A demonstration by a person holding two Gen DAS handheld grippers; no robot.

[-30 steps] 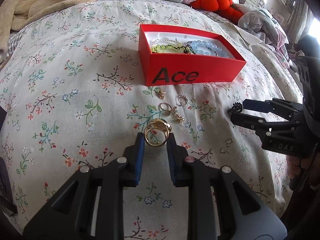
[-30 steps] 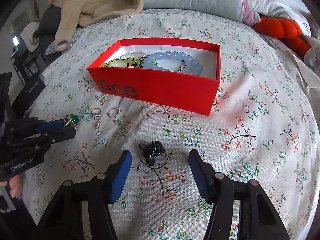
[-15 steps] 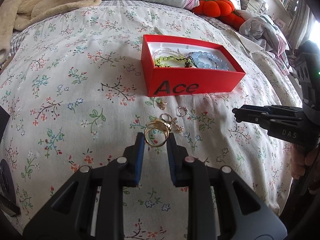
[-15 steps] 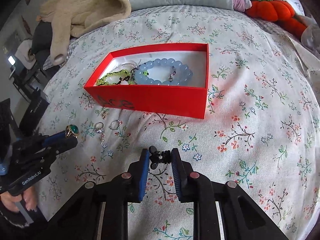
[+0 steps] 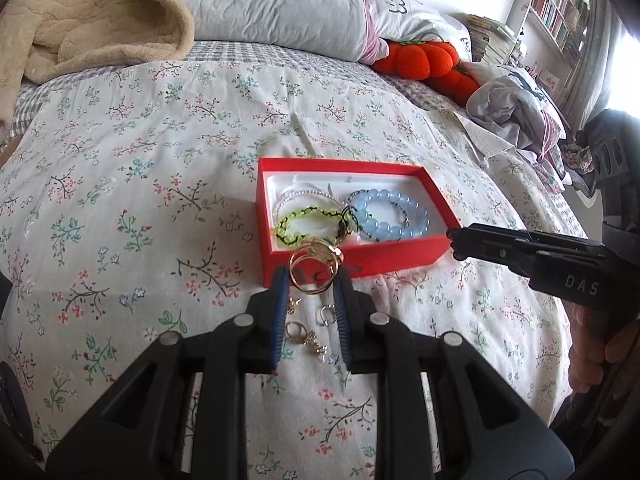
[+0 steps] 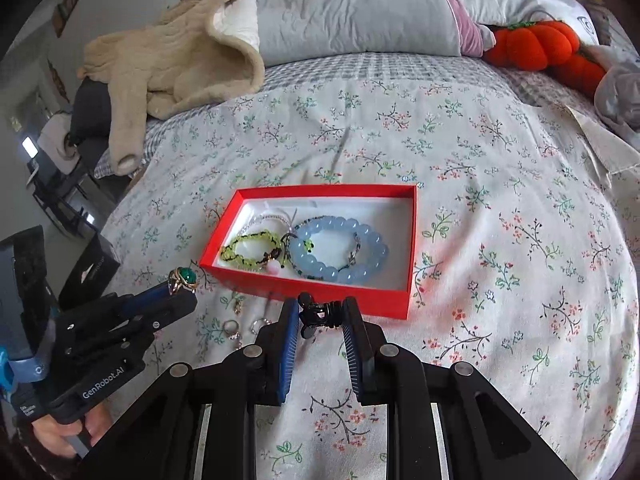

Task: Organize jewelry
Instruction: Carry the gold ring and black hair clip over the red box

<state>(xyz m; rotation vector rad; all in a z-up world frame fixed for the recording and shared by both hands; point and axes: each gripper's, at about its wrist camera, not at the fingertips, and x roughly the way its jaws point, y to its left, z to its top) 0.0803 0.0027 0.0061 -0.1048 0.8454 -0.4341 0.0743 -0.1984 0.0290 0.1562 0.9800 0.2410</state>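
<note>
A red box (image 5: 280,264) marked "Ace" lies on the floral bedspread, holding a blue bead bracelet (image 5: 390,216), a green bead bracelet (image 5: 310,226) and a thin pale chain. My left gripper (image 5: 314,280) is shut on a gold ring (image 5: 316,270) with a green stone (image 6: 185,276), held just in front of the box's near wall. My right gripper (image 6: 320,314) is shut on a small black hair clip (image 6: 320,314), lifted near the box's (image 6: 412,240) front wall. Small gold and silver rings (image 5: 304,334) and earrings lie on the bedspread under my left gripper; they also show in the right wrist view (image 6: 240,326).
A beige blanket (image 5: 80,24) and grey pillows (image 5: 280,4) lie at the head of the bed. An orange pumpkin plush (image 5: 424,60) and crumpled clothes (image 5: 516,112) lie at the back right. A black box (image 6: 90,268) stands off the bed's left edge.
Both grippers have risen and moved toward the red box. The right gripper closed on the black clip and lifted it off the bedspread. The left gripper kept hold of the ring.
</note>
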